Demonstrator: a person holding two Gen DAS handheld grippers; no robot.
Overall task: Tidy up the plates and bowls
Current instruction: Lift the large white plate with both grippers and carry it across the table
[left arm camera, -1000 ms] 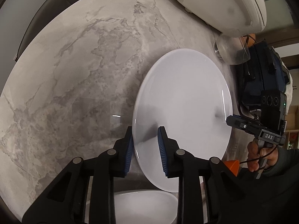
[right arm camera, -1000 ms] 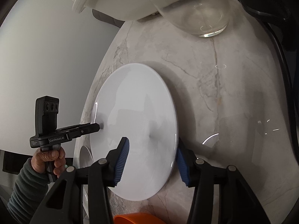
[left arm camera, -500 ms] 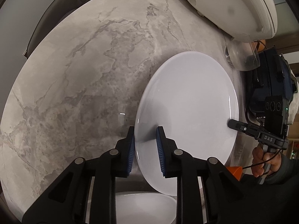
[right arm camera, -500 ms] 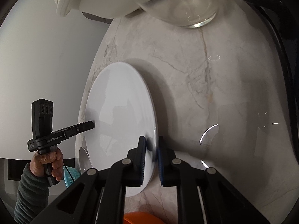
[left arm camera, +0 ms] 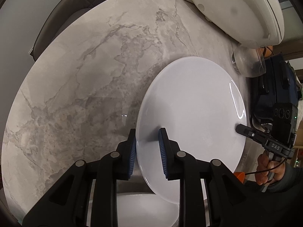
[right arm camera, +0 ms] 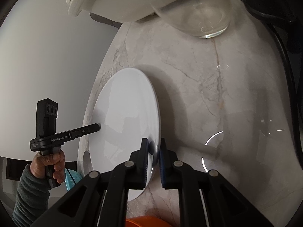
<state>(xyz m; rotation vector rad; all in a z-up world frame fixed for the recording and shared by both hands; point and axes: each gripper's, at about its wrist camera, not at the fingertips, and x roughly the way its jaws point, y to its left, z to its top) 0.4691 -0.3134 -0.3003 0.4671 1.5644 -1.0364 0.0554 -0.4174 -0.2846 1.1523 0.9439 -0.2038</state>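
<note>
The white plate (left arm camera: pixel 191 117) is hanging tilted above the marble bench (left arm camera: pixel 79 87), gripped at opposite rims. The left gripper (left arm camera: pixel 146 149) is clenching its near edge, and the right gripper (right arm camera: pixel 153 158), jaws just closed, is pinching the far rim. Bare marble is lying open to the plate's left. The left view is showing a white bowl (left arm camera: pixel 144 210) underneath; the right view is showing a glass bowl (right arm camera: pixel 204 17) and a sleeved hand (right arm camera: pixel 50 162) instead.
</note>
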